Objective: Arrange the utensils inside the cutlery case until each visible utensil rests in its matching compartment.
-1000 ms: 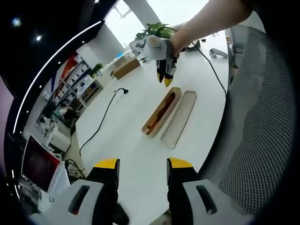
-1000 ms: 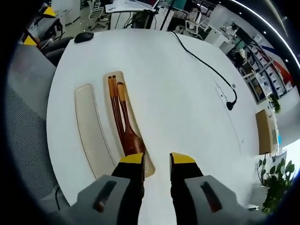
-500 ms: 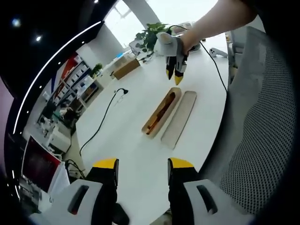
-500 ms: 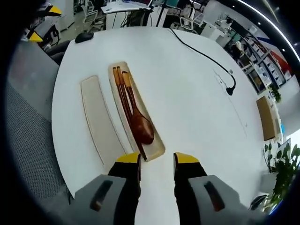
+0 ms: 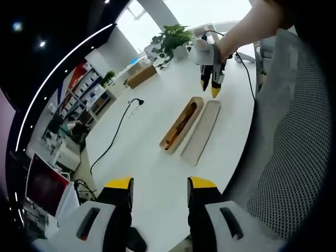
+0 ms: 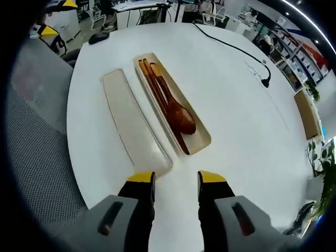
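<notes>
Two pieces lie side by side on the white table (image 6: 236,121): cutlery case (image 6: 197,139) holding spoon (image 6: 178,113) and chopsticks (image 6: 152,86), lid (image 6: 134,123) beside it. Both the right gripper (image 6: 176,178) and left gripper (image 5: 160,184) hover with jaws apart, empty. The utensils run lengthwise, the spoon's bowl toward the right gripper. Packing looks done; closing the lid likely comes next.

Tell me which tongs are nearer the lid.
Right. The right tongs hover just past the lid's far end; the left tongs sit back near the table edge.
</notes>
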{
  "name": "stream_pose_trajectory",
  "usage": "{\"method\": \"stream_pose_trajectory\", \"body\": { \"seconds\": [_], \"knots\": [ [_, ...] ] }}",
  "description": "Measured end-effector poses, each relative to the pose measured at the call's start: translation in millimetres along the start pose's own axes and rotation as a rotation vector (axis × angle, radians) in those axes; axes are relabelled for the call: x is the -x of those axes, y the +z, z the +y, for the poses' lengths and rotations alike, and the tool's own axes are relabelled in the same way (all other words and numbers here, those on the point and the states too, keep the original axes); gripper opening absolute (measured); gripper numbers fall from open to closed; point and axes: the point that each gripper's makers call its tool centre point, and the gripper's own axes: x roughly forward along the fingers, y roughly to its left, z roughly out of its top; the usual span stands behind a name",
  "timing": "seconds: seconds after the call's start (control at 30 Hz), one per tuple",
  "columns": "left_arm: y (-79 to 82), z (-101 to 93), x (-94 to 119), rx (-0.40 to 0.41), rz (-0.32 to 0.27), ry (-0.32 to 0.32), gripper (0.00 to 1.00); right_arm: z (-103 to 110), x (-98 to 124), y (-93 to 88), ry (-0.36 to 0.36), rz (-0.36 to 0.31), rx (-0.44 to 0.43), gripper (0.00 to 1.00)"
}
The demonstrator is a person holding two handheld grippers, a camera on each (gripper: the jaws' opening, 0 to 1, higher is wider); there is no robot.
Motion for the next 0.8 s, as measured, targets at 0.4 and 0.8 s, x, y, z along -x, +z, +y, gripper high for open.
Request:
{"method": "stream_pose_trajectory", "body": {
  "seconds": [0.4, 0.8],
  "knots": [
    [4.6, 1.4, 1.8, -0.009, -0.022, 0.009, 0.4, 16.9, 10.2, -16.0, 0.01, 0.002, -0.013, 0.33],
    [-1.8, 0.8, 1.2, -0.027, 0.014, 0.019, 0.4, 36.1, 21.4, -21.4, 0.024, -0.03, -0.036, 0.35]
  ]
}}
